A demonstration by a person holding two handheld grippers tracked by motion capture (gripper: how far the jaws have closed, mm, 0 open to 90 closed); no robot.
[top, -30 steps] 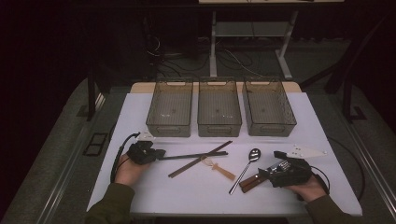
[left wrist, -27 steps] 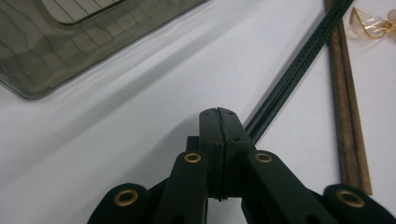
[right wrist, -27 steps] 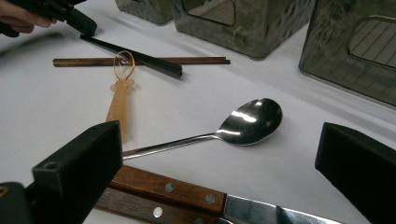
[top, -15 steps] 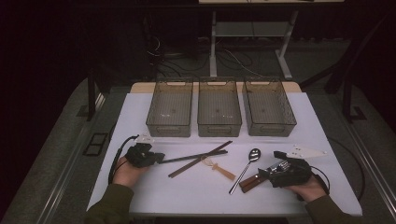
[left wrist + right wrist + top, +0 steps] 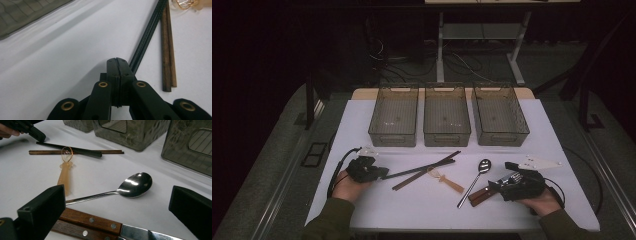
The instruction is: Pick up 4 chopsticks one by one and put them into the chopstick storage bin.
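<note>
My left gripper [image 5: 383, 172] [image 5: 117, 62] rests on the white table at the front left. Its jaws are shut flat together with nothing between them. Its tips lie beside the near end of a pair of black chopsticks [image 5: 424, 167] [image 5: 147, 37]. A brown wooden pair [image 5: 422, 175] [image 5: 168, 50] crosses under them. My right gripper [image 5: 504, 177] [image 5: 117, 203] hovers at the front right, jaws open wide. Below it lie two wooden-handled knives [image 5: 481, 195] [image 5: 95, 221] and a steel spoon [image 5: 474, 180] [image 5: 135, 182]. An amber wire-loop tool [image 5: 447, 181] [image 5: 64, 176] lies between the chopsticks and the spoon.
Three smoky plastic bins [image 5: 394, 131] [image 5: 447, 132] [image 5: 502, 134] stand in a row at the back of the table [image 5: 422, 210]. Cables trail from both grippers. The left gripper [image 5: 37, 135] also appears at the far left of the right gripper view.
</note>
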